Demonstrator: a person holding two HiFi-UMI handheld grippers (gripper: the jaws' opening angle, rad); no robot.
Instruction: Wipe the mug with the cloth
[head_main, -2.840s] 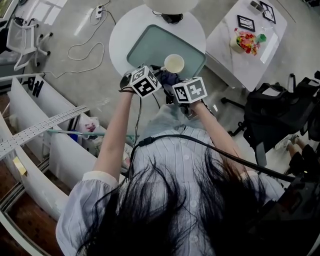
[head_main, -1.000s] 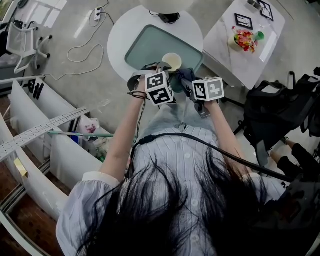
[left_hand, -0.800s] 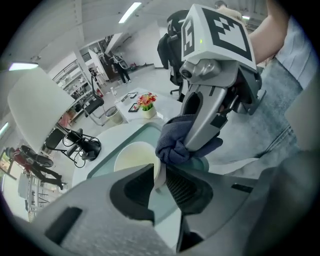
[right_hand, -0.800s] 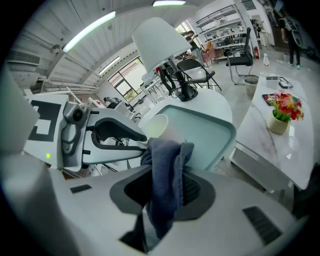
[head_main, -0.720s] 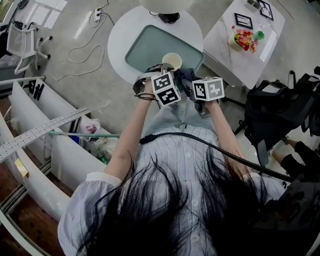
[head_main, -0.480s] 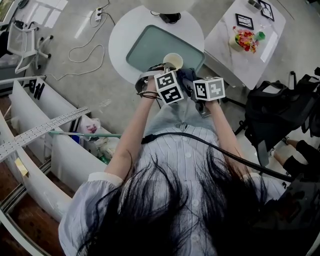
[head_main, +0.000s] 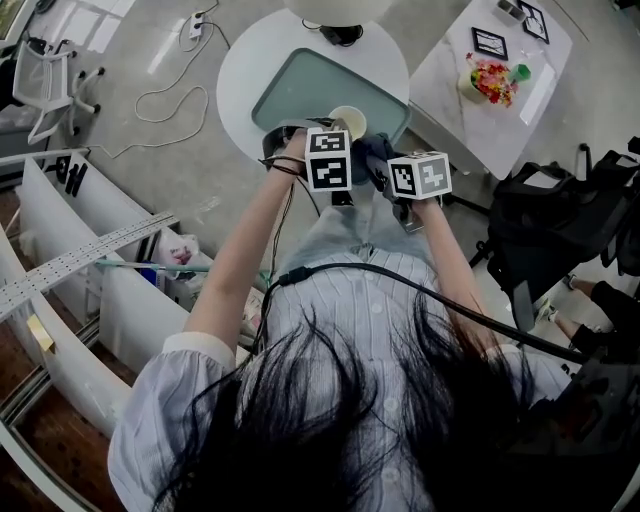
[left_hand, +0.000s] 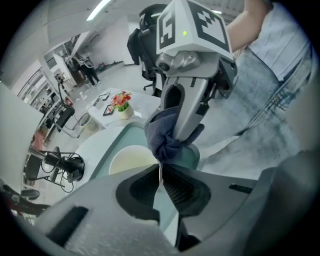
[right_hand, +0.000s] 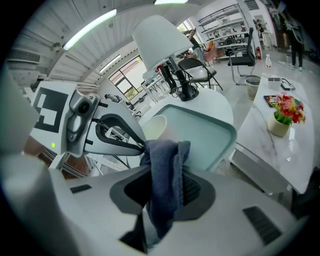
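A cream mug (head_main: 348, 121) hangs over the near edge of a teal tray (head_main: 300, 85) on the round white table (head_main: 245, 60). My left gripper (head_main: 338, 138) is shut on the mug's rim; the thin wall shows between its jaws in the left gripper view, where the mug (left_hand: 131, 160) opens just beyond. My right gripper (head_main: 380, 160) is shut on a dark blue cloth (head_main: 371, 150), to the right of the mug. In the right gripper view the cloth (right_hand: 165, 175) hangs out of the jaws, its top touching the left gripper (right_hand: 140, 146) beside the mug (right_hand: 156, 127).
A white lamp (head_main: 343, 8) stands at the table's far side. A marble side table (head_main: 520, 110) with a flower pot (head_main: 488, 80) is on the right. A black chair (head_main: 560, 220) is further right, white shelving (head_main: 60, 230) on the left, cables (head_main: 170, 95) on the floor.
Both grippers have moved up and right over the tray's near edge since the earliest frame. In the last half second the left gripper's cube turned and shifted slightly left; the right gripper barely moved.
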